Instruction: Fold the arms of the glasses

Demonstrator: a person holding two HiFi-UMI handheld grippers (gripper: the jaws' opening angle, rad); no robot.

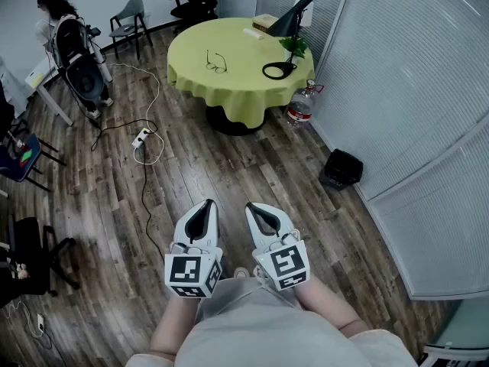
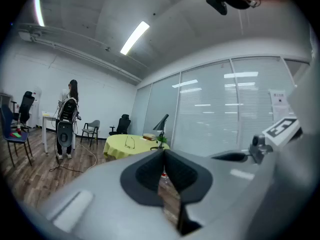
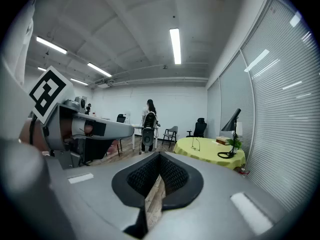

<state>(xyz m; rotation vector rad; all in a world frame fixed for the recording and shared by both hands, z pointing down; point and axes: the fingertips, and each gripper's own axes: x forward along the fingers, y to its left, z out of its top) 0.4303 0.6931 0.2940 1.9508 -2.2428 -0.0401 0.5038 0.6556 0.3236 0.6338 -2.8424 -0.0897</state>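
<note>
The glasses (image 1: pixel 215 62) lie with arms spread on a round table with a yellow-green cloth (image 1: pixel 229 82), far across the room from me. Both grippers hang close to my body over the wooden floor, well short of the table. My left gripper (image 1: pixel 208 203) is shut with nothing in it, its pads meeting at the tip (image 2: pixel 161 152). My right gripper (image 1: pixel 250 206) is shut and empty too (image 3: pixel 159 156). The left gripper view shows the glasses (image 2: pixel 130 142) small on the table; in the right gripper view the glasses (image 3: pixel 195 144) lie left of the lamp.
A black desk lamp (image 1: pixel 286 40), a small plant and books (image 1: pixel 265 23) share the table. A water bottle (image 1: pixel 300 107) and a black box (image 1: pixel 341 168) stand on the floor by the glass wall. A power strip with cable (image 1: pixel 142 138) lies left. A person (image 1: pixel 53 10) stands far left among chairs.
</note>
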